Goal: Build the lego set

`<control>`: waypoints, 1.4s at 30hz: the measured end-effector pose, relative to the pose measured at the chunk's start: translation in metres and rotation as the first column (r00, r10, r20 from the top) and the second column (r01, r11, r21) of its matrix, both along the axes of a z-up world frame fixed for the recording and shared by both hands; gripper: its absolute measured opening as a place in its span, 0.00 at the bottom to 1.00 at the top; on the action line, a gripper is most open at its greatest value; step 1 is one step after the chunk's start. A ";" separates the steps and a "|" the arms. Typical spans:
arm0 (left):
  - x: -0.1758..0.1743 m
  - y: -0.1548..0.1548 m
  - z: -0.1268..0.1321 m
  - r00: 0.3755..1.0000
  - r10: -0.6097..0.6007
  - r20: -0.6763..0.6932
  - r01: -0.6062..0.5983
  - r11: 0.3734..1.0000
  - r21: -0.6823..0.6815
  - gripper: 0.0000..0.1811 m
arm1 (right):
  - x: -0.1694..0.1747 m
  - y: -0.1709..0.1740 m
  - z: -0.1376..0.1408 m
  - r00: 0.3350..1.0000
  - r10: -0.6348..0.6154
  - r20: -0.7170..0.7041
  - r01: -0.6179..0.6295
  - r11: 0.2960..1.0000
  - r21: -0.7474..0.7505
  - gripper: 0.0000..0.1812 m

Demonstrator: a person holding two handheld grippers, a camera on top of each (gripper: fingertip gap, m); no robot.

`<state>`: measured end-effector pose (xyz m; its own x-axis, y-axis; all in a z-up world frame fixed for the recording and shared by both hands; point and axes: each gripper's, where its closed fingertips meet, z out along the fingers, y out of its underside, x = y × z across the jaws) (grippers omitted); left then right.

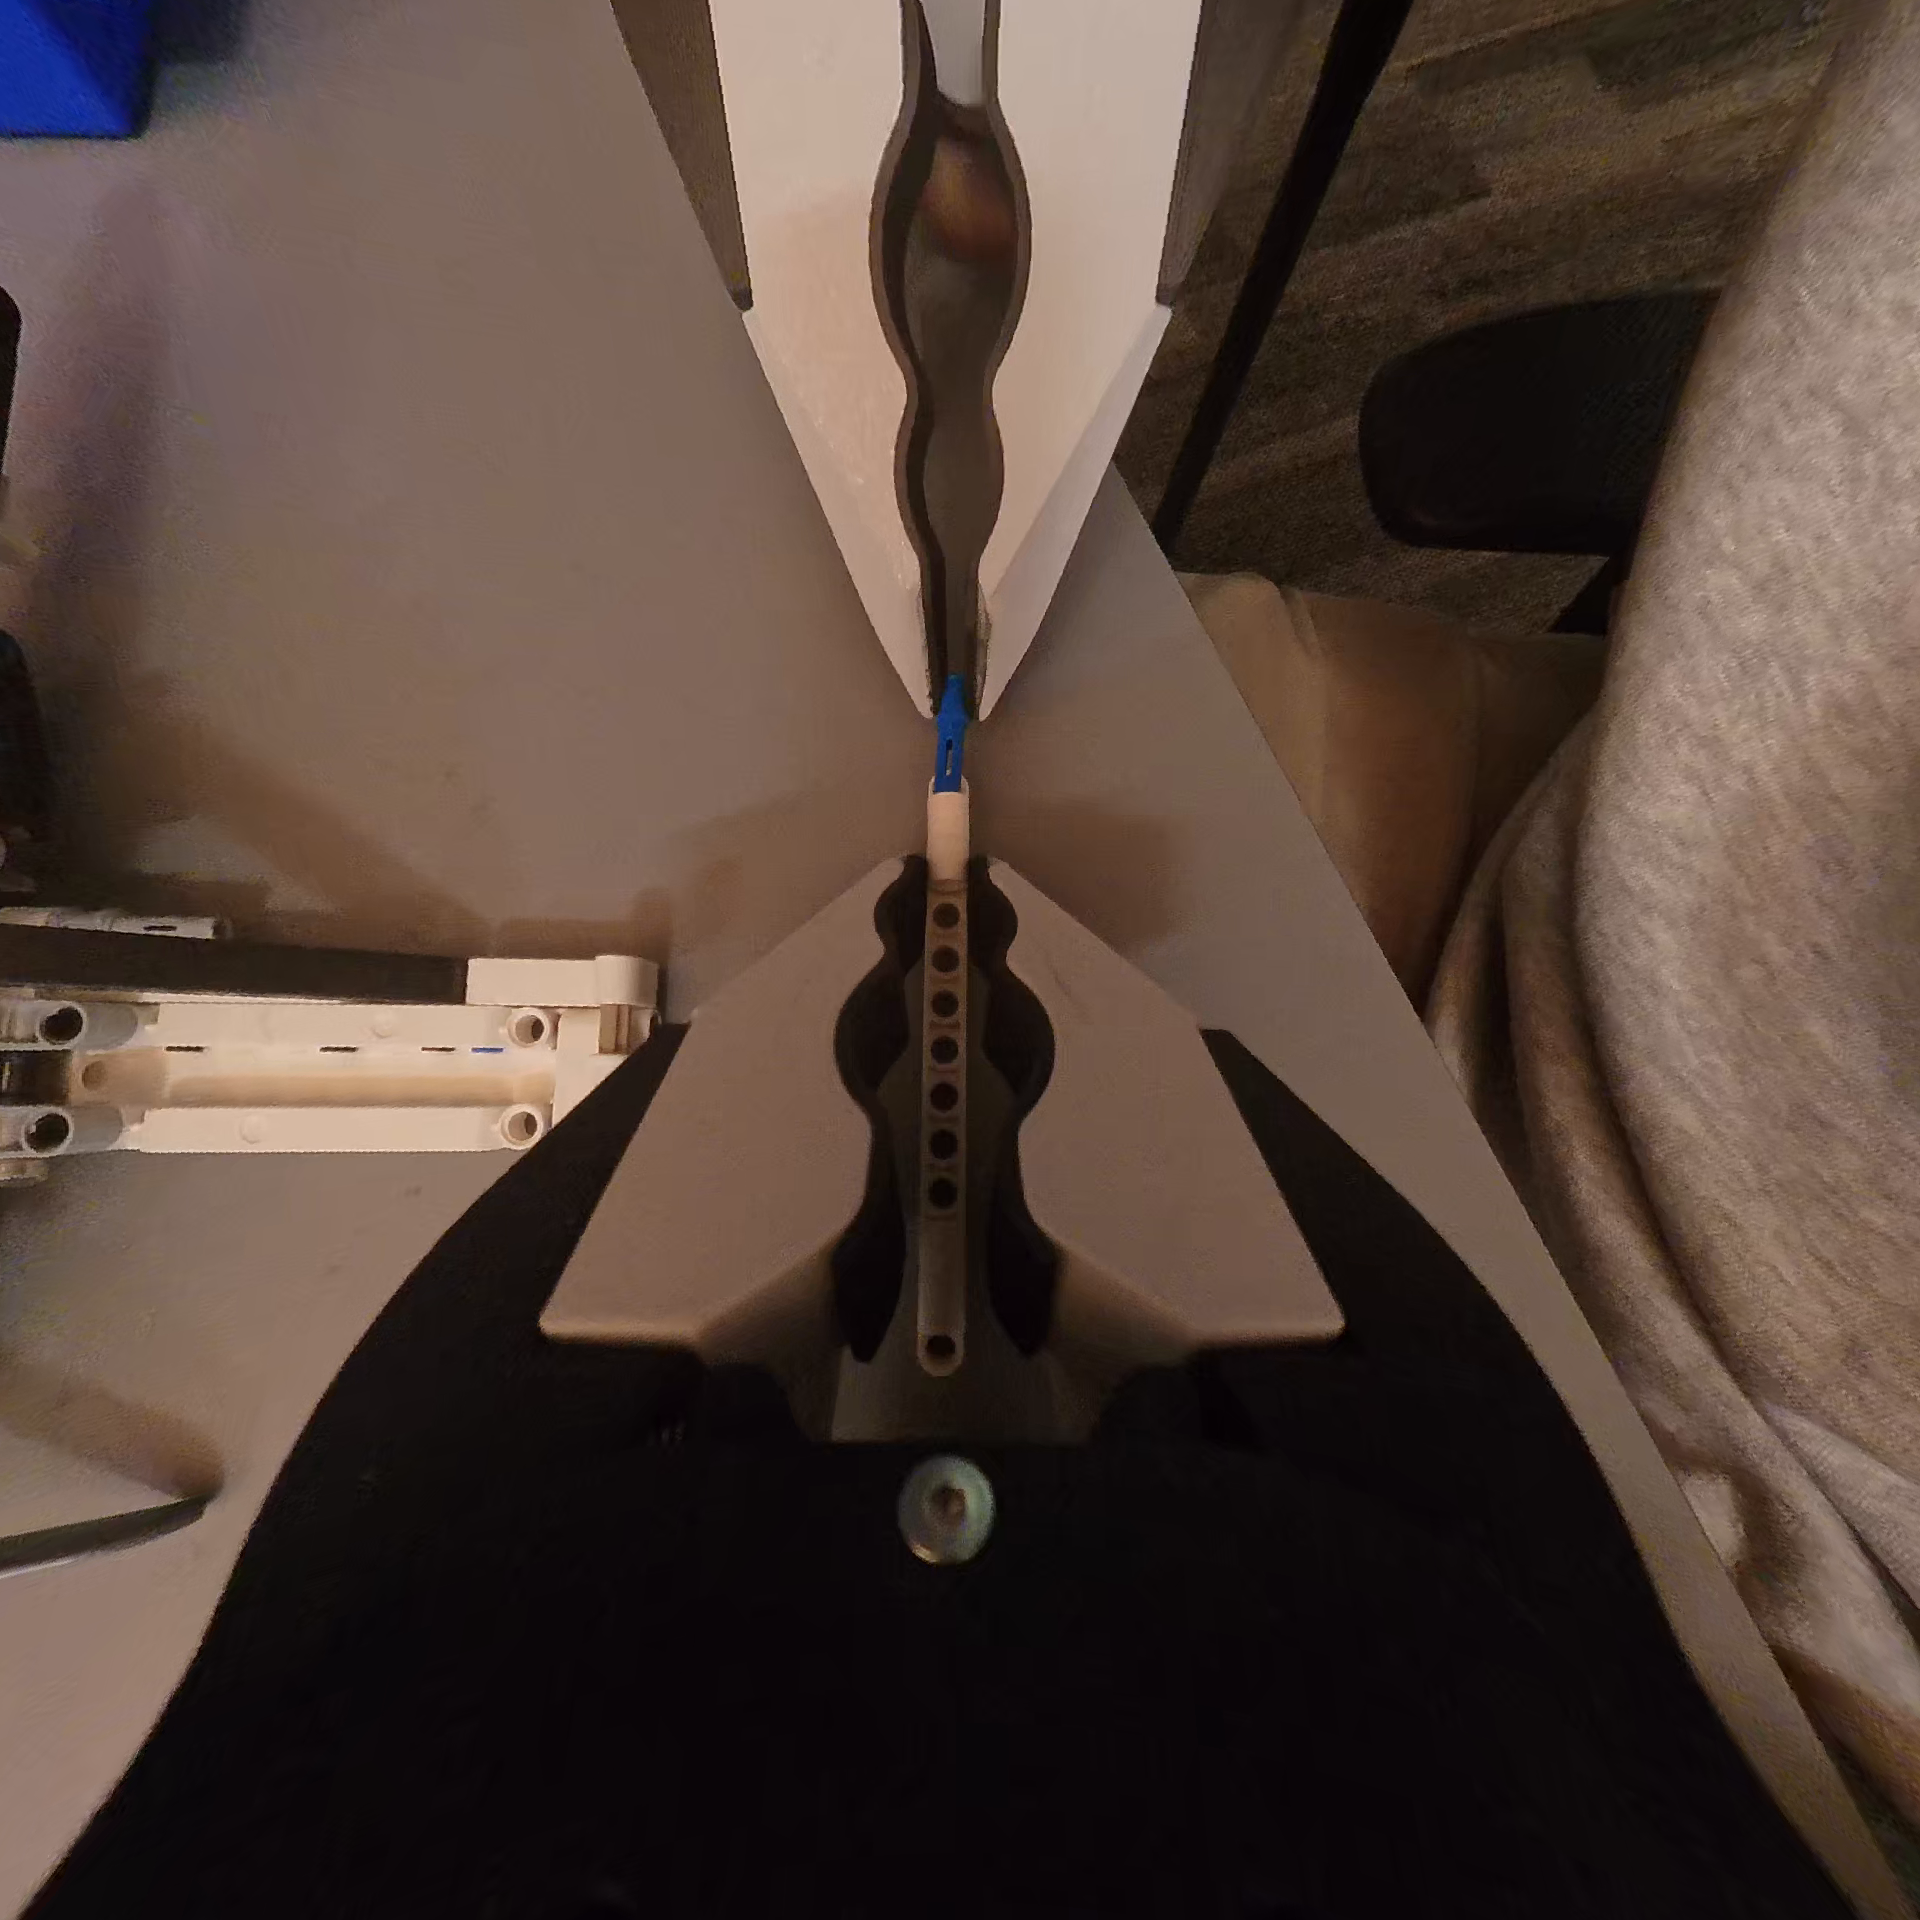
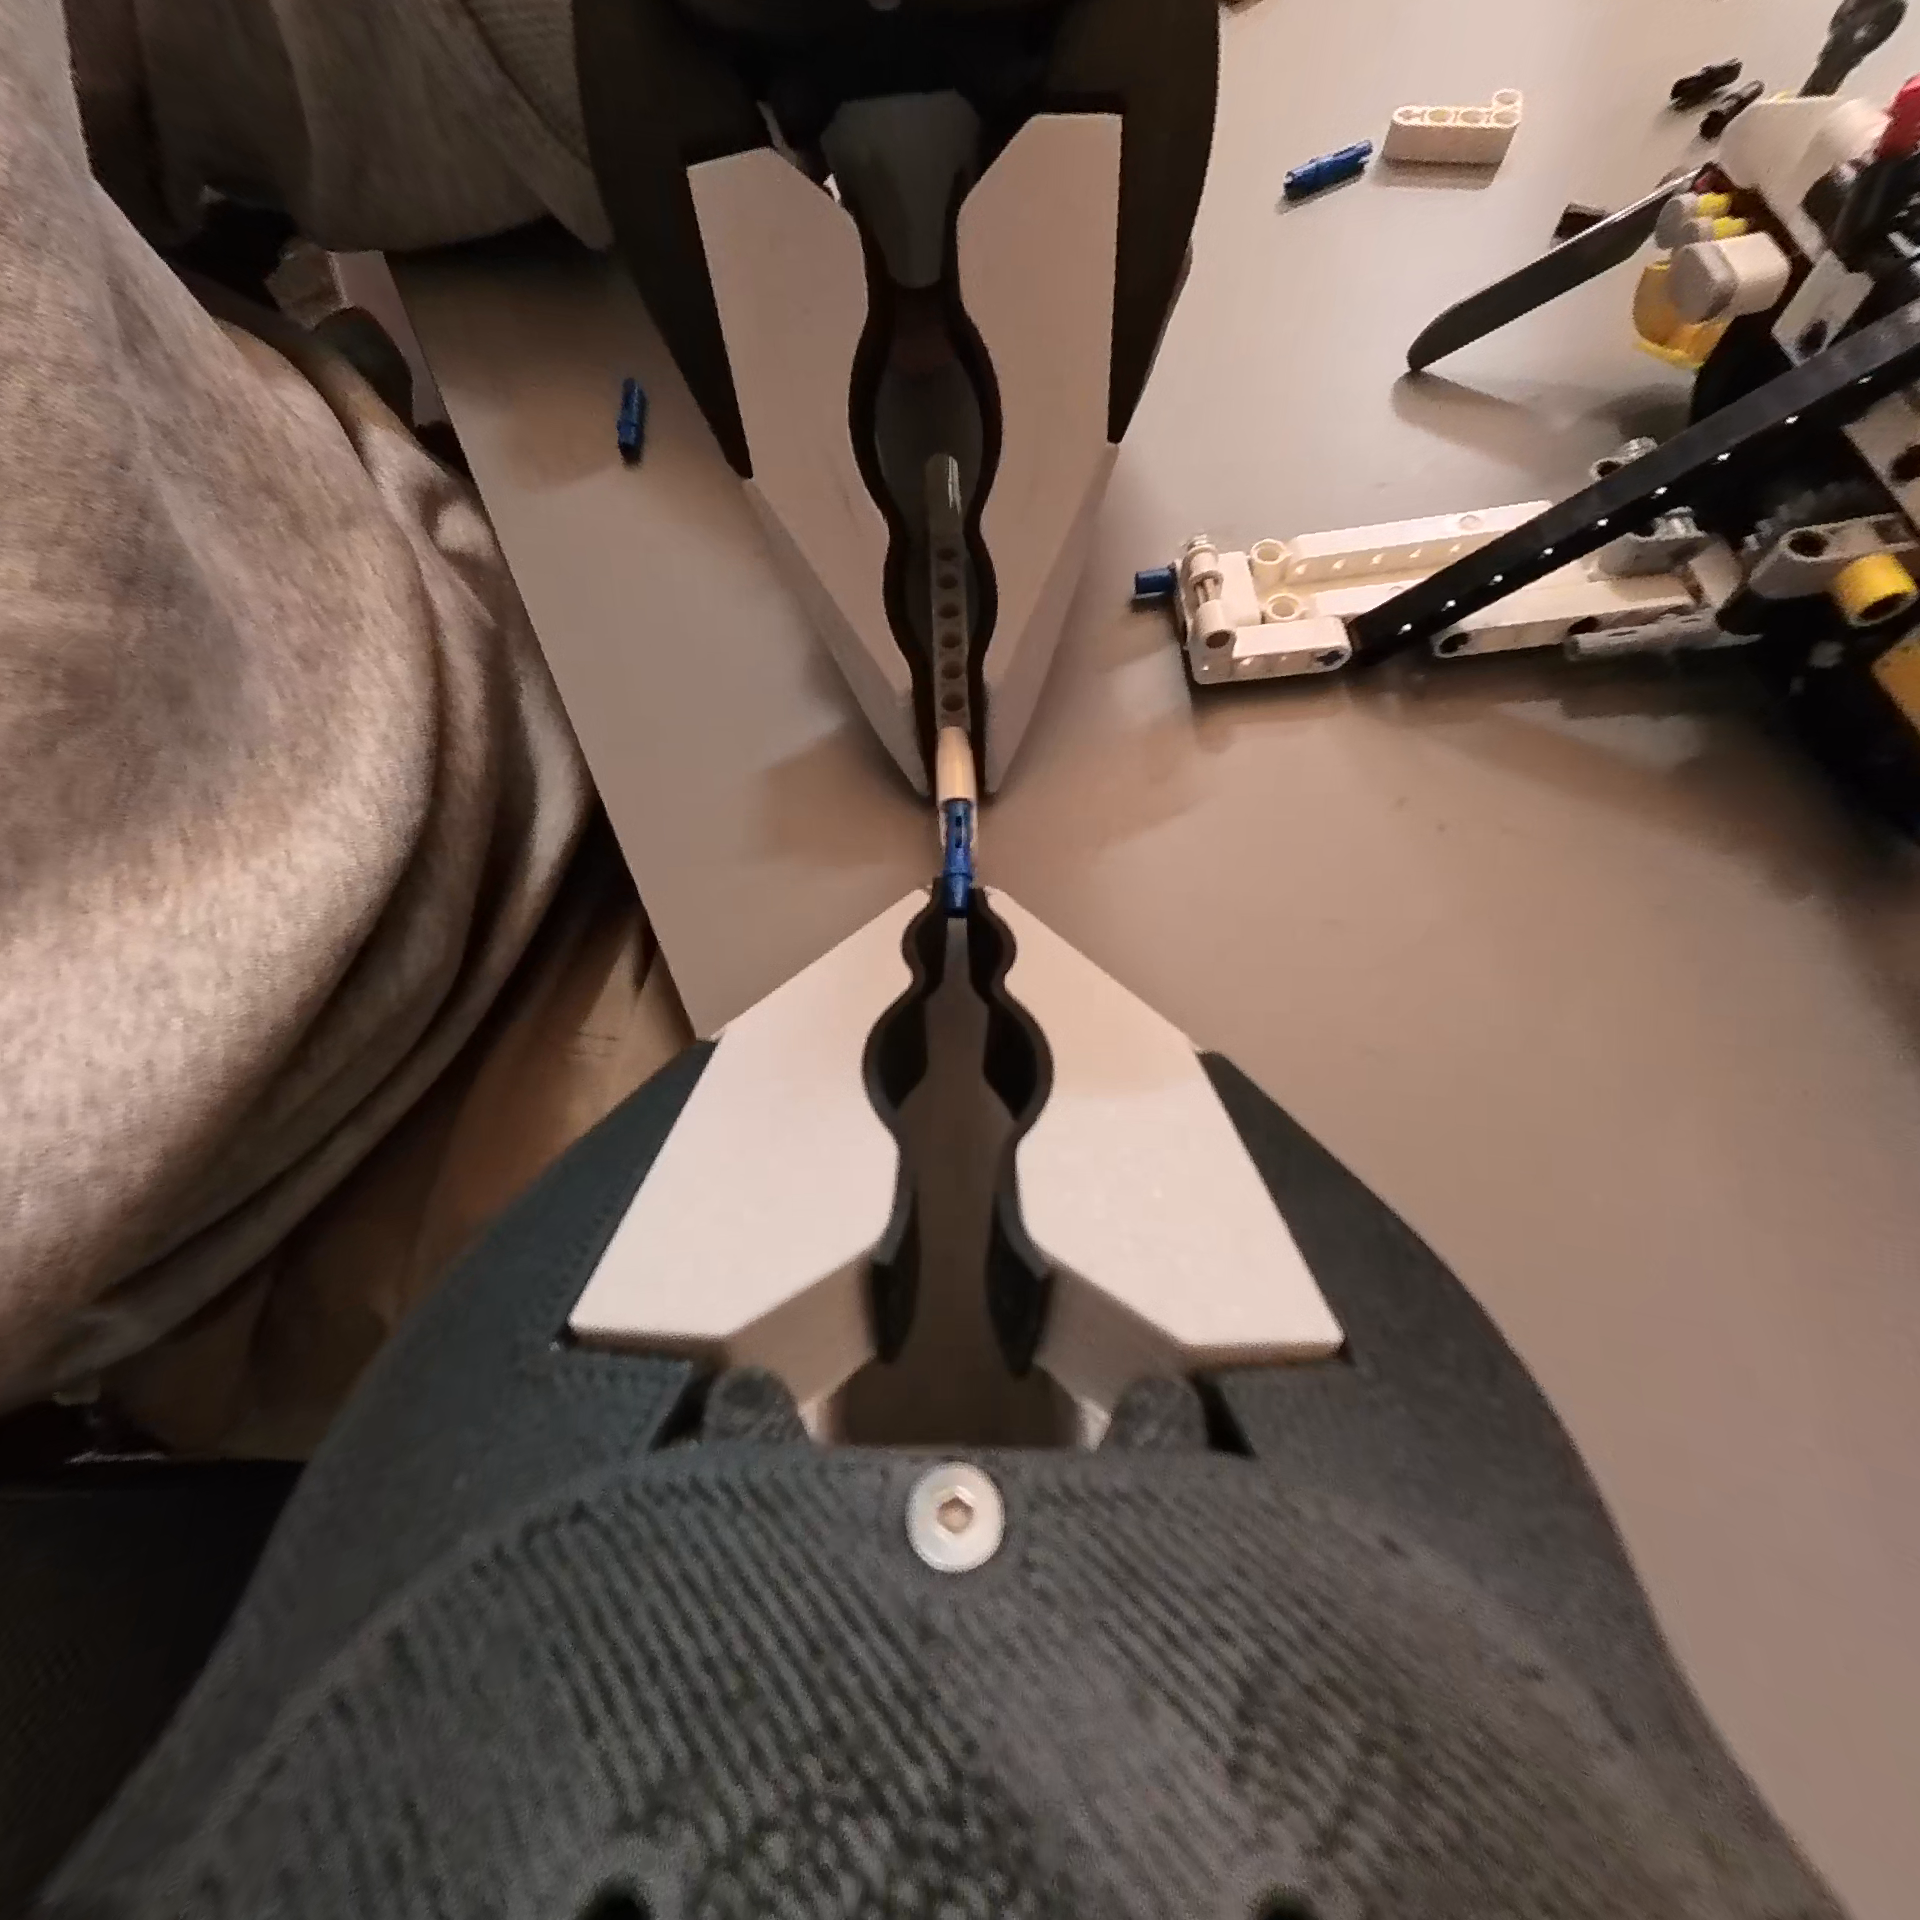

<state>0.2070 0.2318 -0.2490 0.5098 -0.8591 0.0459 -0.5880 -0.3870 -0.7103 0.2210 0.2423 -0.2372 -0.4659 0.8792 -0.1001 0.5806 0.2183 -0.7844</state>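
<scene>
L tongs [image 1: 948,868] clamped on a long grey beam [image 1: 943,1101] w/ holes, lying along the slot btwn the jaws; a pale end piece [image 1: 948,826] sticks out past the tips. R tongs [image 2: 958,902] clamped on a blue pin [image 2: 957,868], only its rear end pinched at the tips. The two tongs face each other tip to tip above the desk [image 2: 1351,935], pin's free end touching or just inside the pale end piece, can't tell which. To the R of the R tongs, on the desk: part-built model [image 2: 1558,582], white beams + black beam. Beyond it a loose white L-piece [image 2: 1455,130] and a spare blue pin [image 2: 1328,166]; another blue pin [image 2: 630,416] left of the L tongs. Grey sleeve [image 2: 208,623] at the desk edge.
</scene>
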 end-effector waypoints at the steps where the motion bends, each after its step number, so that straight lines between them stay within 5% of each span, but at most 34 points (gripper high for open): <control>1: 0.000 0.000 0.000 1.000 0.000 0.000 0.000 1.000 0.000 0.04 | 0.000 0.000 0.000 1.000 0.002 -0.003 -0.002 1.000 -0.001 0.01; 20: -0.001 0.000 0.000 1.000 0.009 -0.004 -0.009 1.000 0.009 0.04 | -0.005 0.003 0.008 0.992 -0.012 0.124 0.053 0.941 -0.333 0.01; 42: -0.002 0.000 0.001 1.000 0.012 0.013 -0.012 1.000 -0.014 0.04 | -0.004 0.001 -0.003 0.997 -0.045 -0.061 0.050 0.995 0.082 0.01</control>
